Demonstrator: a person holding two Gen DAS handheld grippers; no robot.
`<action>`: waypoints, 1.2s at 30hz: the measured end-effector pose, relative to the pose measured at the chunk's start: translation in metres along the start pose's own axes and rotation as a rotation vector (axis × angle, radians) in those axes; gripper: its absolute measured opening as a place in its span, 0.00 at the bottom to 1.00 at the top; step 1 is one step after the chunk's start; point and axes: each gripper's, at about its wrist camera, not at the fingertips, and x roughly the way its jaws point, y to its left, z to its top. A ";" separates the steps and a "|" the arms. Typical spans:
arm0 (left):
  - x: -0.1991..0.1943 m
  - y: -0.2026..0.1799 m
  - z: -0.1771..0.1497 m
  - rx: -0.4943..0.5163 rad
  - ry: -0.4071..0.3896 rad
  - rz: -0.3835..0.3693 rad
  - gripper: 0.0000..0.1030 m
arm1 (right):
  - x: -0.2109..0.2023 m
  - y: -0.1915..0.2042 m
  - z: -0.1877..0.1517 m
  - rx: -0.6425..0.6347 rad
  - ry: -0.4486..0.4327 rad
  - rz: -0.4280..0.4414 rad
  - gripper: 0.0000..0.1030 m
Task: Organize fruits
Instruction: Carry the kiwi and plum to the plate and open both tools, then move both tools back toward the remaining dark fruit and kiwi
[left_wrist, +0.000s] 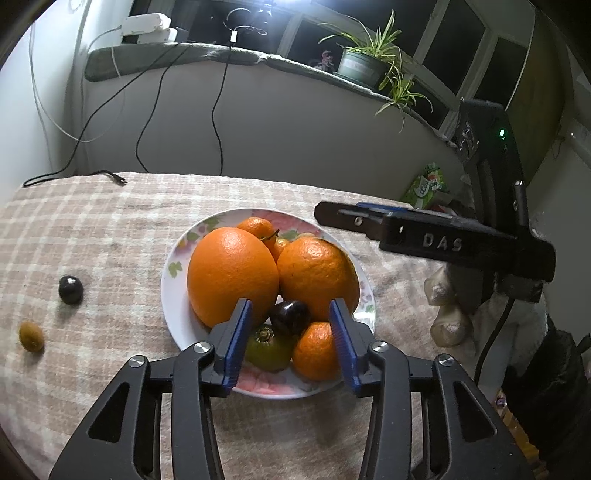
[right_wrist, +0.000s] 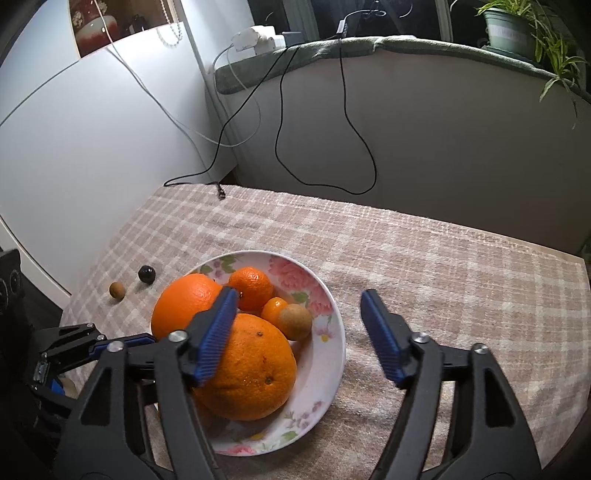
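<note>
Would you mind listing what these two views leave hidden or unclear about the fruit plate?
- Left wrist view: the green fruit is partly hidden behind the left gripper; its type is unclear.
- Right wrist view: the plate near rim is hidden by the right gripper; the green and dark fruits are out of sight behind the oranges.
- Both views: the two small fruits on the cloth are too small to identify.

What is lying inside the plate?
The plate holds two oranges, three mandarins, a dark fruit, a green one, a brown one. Anything beneath is covered.
</note>
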 end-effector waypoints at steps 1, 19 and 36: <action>0.000 0.000 -0.001 -0.002 0.001 0.000 0.41 | -0.002 0.000 0.000 0.005 -0.004 0.002 0.74; -0.023 0.019 -0.012 -0.046 -0.023 0.021 0.44 | -0.018 0.021 0.004 -0.014 -0.021 -0.002 0.82; -0.069 0.089 -0.035 -0.133 -0.069 0.165 0.46 | -0.011 0.080 0.017 -0.127 -0.010 0.052 0.82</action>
